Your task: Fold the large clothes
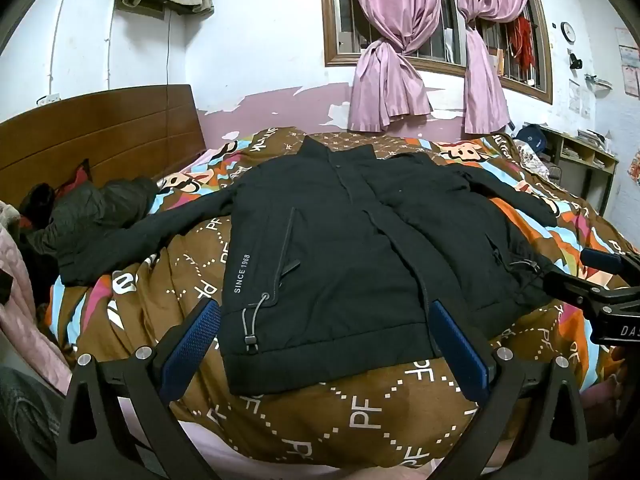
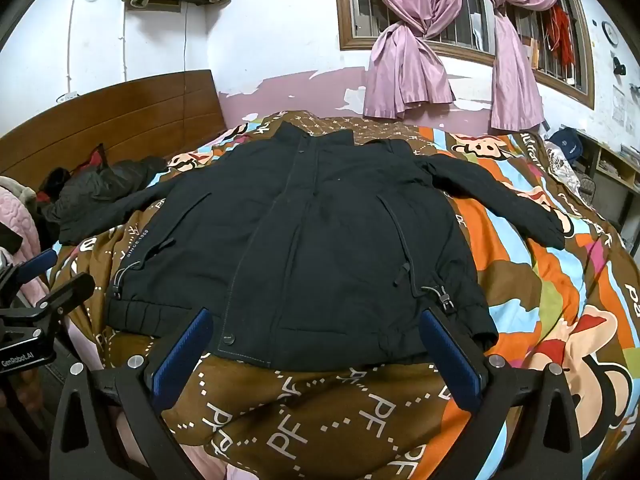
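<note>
Both the left gripper point(image 1: 324, 344) and right gripper point(image 2: 316, 354) gape wide, empty; black jacket point(image 1: 340, 240) at 12 o'clock could bunch if only the hem's grabbed.

Black jacket point(image 1: 340, 248), front up, sleeves spread, flat on bedspread point(image 1: 360, 408)

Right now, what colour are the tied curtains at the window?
Pink tied curtains, clearest in the right wrist view.
</note>
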`<state>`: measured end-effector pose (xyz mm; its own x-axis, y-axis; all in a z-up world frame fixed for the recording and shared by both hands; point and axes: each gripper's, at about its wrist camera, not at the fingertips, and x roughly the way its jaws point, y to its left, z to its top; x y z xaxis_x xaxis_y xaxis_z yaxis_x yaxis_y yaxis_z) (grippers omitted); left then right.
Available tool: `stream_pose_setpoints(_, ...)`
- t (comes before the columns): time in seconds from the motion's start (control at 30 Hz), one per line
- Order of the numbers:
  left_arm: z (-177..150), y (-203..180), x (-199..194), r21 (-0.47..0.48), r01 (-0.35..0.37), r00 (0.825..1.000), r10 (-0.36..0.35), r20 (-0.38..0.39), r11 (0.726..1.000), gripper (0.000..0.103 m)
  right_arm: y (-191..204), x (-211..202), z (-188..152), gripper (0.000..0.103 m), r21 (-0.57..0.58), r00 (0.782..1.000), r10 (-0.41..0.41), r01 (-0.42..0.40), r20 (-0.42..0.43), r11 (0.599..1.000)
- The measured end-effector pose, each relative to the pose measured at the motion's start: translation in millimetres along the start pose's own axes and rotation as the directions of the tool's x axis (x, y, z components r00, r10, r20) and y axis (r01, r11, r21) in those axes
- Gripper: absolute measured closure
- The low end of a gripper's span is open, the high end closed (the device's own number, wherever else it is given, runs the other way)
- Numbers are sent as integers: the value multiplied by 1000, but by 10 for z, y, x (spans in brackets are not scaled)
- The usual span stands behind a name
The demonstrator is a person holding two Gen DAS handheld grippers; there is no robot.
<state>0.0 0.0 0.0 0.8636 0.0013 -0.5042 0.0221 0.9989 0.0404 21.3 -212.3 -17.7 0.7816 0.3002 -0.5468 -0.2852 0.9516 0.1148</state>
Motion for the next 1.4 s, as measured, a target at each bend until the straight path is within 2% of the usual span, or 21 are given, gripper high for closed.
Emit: stream_pose_setpoints(1.4, 2, 29, 8, 0, -8, 1000, 8, 1, 1000, 1, -10, 19, -18, 0, 1, 1000, -5, 5, -5, 1000)
